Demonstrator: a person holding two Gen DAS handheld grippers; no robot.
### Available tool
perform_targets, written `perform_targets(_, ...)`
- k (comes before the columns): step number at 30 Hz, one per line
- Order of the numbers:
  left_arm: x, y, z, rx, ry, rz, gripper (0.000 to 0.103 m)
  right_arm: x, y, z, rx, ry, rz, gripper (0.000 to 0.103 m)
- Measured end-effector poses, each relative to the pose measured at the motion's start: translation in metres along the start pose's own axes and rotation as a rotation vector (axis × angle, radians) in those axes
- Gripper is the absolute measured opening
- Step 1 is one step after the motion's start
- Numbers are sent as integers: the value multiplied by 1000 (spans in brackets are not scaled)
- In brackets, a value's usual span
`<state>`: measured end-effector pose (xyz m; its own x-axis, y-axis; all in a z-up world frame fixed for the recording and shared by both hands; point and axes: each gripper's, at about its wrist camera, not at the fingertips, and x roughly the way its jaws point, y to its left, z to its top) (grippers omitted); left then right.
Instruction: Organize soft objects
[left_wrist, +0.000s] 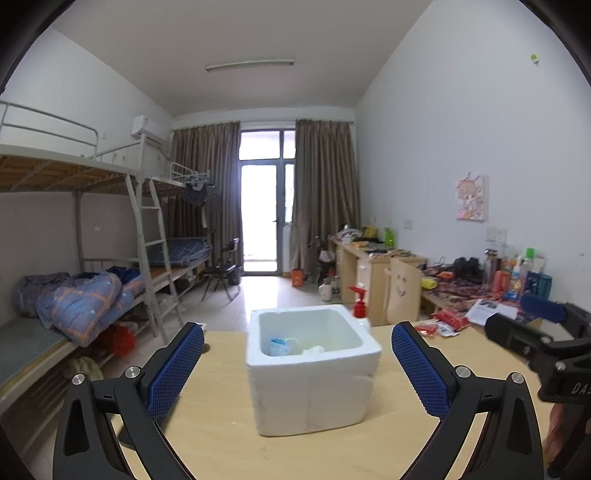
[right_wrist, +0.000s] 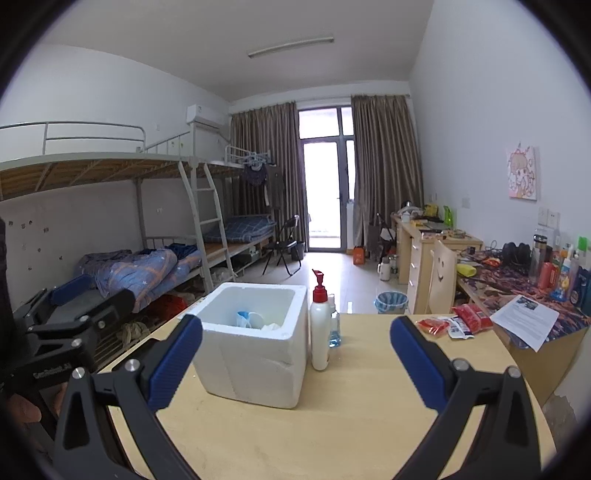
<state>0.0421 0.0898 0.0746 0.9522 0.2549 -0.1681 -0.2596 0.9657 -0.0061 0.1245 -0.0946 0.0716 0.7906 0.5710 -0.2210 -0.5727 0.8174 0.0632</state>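
Left claw (left_wrist: 297, 363) and right claw (right_wrist: 295, 363): black angular arms, silver round screws, blue textured pads (left_wrist: 173, 369).

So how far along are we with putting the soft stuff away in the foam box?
Partly done, it seems: the foam box already holds a few pale, soft-looking items. Nothing is in hand; the left gripper and right gripper both stand open and empty in front of the box. Still out: red packets at the table's far right edge.
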Motion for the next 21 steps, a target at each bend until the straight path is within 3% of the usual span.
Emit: perform_targets(21, -14, -21, -70, -53, 28, 3, 102, -41, -11, -87, 15, -45, 3, 103)
